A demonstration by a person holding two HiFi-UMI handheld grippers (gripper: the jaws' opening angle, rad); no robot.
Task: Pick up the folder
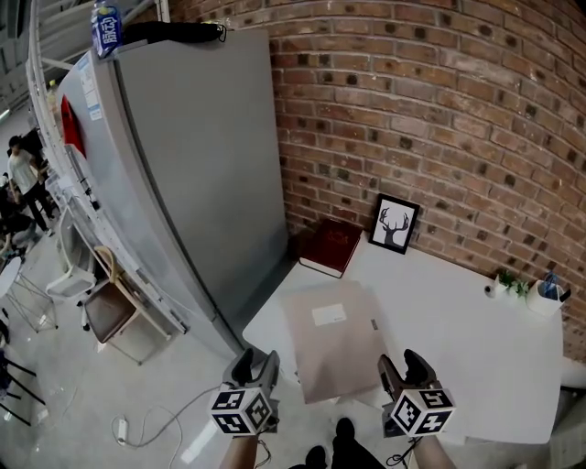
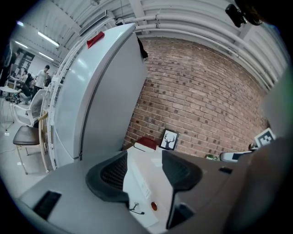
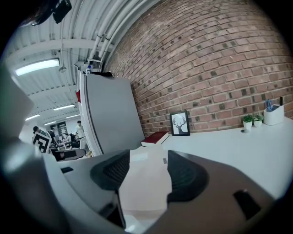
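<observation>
White table (image 1: 476,339) fills the lower right of the head view, set vs. a red brick wall (image 1: 439,110) running across the top and right. Tall grey fridge (image 1: 201,156) stands upper left, its side just beside the table's left end, w/ a blue-label bottle (image 1: 106,27) on top.

Along the wall at the back of the table:
- Dark red book (image 1: 331,245) lies flat near the fridge.
- Framed deer pic (image 1: 395,223) leans on the bricks just right of the book.
- Far right: small plants (image 1: 508,282) beside a white cup (image 1: 547,298).

Left edge of frame: pale floor (image 1: 82,403), a chair (image 1: 105,307) by the fridge and a cable w/ plug (image 1: 124,428) on the floor. Ppl (image 1: 23,179) are further back in an open room.

Folder (image 1: 334,339): beige, flat on the table, bottom centre of the head view. White label on its far half, long side running away from the camera.

Left gripper (image 1: 256,365): bottom of frame, left of the folder, by the table's near-left end. Jaws stand wide apart. The left gripper view shows only white table surface and bits of floor in the gap, nothing on the pads. Released, empty.

Right gripper (image 1: 404,368): bottom of frame, just beside the folder's near right corner. Jaws wide apart too. In the right gripper view the folder shows thru the gap, lying ahead and lower, pads not on it. Released, holding nothing.
</observation>
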